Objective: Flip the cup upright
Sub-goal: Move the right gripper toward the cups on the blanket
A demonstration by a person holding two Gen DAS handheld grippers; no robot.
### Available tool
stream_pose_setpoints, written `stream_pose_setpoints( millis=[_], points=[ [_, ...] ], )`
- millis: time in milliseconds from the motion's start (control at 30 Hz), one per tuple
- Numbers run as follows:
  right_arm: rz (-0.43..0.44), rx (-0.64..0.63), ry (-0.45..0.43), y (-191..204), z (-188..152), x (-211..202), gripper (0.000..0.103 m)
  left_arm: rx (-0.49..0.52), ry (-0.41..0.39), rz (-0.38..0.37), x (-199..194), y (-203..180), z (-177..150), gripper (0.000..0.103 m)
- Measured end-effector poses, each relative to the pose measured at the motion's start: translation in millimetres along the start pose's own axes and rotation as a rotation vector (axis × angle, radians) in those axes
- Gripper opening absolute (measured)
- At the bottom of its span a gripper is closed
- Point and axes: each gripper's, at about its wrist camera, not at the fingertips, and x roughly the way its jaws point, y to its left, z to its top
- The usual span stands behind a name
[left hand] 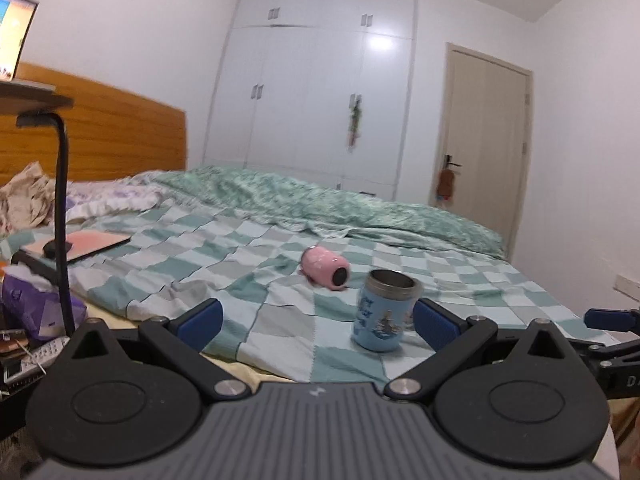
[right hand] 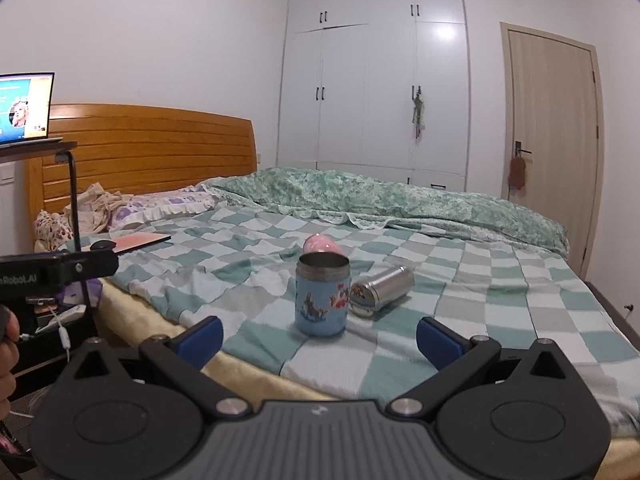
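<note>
A: Blue cup point(right hand: 322, 294), status: standing upright on the bed point(right hand: 500, 280), open mouth up. Metal rim and inner wall, pale blue printed sleeve with cartoon figures. Cylindrical, straight-sided.

B: Neighbours?

A: Steel cup point(right hand: 382, 290) lies on its side just to the right of it, bare polished metal with a picture band near the end facing the camera. I cannot tell if the two touch. Pink cup point(right hand: 320, 243) lies on its side behind the blue one; the left wrist view shows it as a smooth rounded body with a dark end point(left hand: 326, 268).

B: Hand-held grippers?

A: Left hand-held gripper point(left hand: 318, 320): jaws spread wide, nothing between the blue pads; the blue cup point(left hand: 382, 312) sits just inside the right pad, contact unclear. Right hand-held gripper point(right hand: 320, 338): jaws equally wide, holding nothing, short of the cup. Both have black linkages and a ribbed grey body.

B: Surface?

A: Soft checked bedsheet point(right hand: 460, 312) in teal, grey and white squares, wrinkled. Rumpled green floral quilt point(right hand: 400, 196) along the far side.

B: Room?

A: Slatted wooden headboard point(right hand: 152, 152), white wardrobe point(right hand: 376, 80) with dark handles, beige door point(right hand: 552, 140), white walls. Lit laptop point(right hand: 26, 108) on a stand at left.
</note>
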Motion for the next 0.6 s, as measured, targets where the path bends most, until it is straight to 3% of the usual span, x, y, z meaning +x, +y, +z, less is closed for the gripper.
stream_pose_setpoints(
  millis=[333, 600],
  points=[
    [0.030, -0.017, -0.057, -9.4, 31.1, 43.1, 0.103, -0.003, 0.028, 0.030, 38.0, 5.1, 14.7, 0.103],
    [0.041, -0.029, -0.055, -19.5, 50.4, 79.3, 0.103, -0.006, 0.054, 0.057, 75.9, 3.1, 29.6, 0.103]
  ],
)
